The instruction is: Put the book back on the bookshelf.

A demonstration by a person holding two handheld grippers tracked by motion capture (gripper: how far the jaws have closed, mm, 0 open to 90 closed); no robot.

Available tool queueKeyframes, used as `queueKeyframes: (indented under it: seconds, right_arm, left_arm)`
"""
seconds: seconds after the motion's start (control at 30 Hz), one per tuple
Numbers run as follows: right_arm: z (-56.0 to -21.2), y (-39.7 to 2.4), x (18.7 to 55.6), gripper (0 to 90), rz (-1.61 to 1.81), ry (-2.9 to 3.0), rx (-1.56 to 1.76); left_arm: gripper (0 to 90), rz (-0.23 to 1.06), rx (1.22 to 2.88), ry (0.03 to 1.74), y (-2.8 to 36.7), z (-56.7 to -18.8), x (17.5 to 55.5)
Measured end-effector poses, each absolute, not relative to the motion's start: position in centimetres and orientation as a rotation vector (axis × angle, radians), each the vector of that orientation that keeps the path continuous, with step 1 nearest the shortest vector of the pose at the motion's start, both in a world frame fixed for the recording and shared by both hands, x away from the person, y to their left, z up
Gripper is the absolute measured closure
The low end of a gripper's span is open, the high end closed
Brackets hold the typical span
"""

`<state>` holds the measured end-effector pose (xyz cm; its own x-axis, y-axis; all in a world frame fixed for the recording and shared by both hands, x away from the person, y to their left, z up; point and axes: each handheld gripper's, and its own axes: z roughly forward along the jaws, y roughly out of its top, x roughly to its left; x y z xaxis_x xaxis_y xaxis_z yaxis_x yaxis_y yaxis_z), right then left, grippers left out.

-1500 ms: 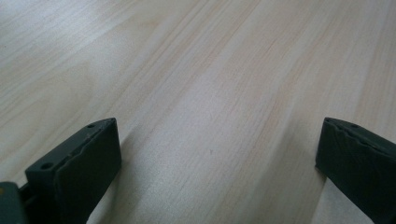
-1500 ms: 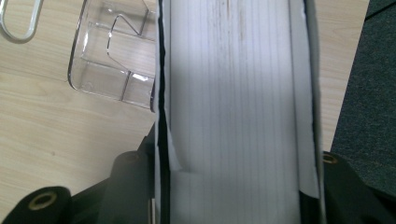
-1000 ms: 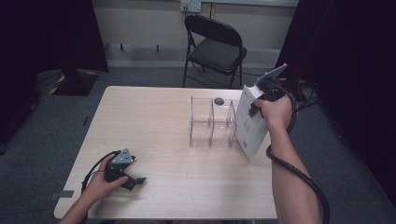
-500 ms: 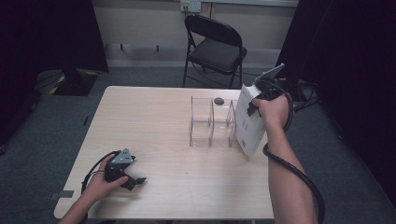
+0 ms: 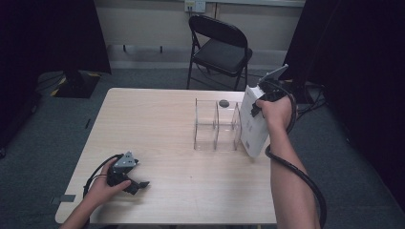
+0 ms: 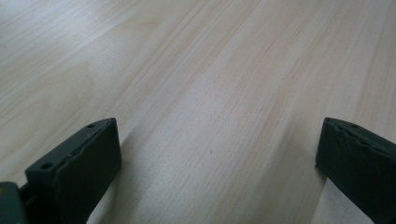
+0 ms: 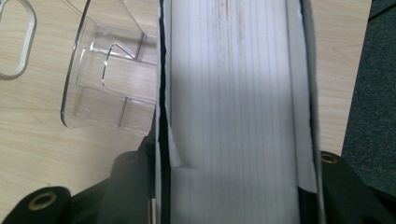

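Right gripper (image 5: 260, 102) is pinching a thick white book (image 5: 252, 125) by its top edge, jaws pressed on both covers. The book hangs just off the right end of the clear plastic rack (image 5: 216, 125), tilted, bottom corner down near the bench (image 5: 157, 129). I'd say the step is getting it into a slot of that rack. Tip: stand it upright first, line the spine with the dividers, then ease it down without bumping the rack, since it's light and will likely slide. Left gripper (image 5: 136, 183) sits spread and empty on the bench, well away from the rack; it could steady the rack.
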<state>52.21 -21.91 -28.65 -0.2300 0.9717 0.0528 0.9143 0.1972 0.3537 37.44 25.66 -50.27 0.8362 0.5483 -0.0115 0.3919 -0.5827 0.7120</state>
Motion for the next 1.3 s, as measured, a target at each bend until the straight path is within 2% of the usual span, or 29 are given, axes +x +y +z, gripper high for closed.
queueKeyframes:
  seconds: [0.7,1.3]
  right_arm:
    - [-30.5,-21.2,52.7,52.0,0.465,2.227,1.820]
    - [-30.5,-21.8,52.7,50.1,0.383,2.328,1.823]
  left_arm:
    - [0.0,0.270,2.265,0.683,25.7,-50.3,37.4]
    - [0.0,0.270,2.266,0.683,25.7,-50.3,37.4]
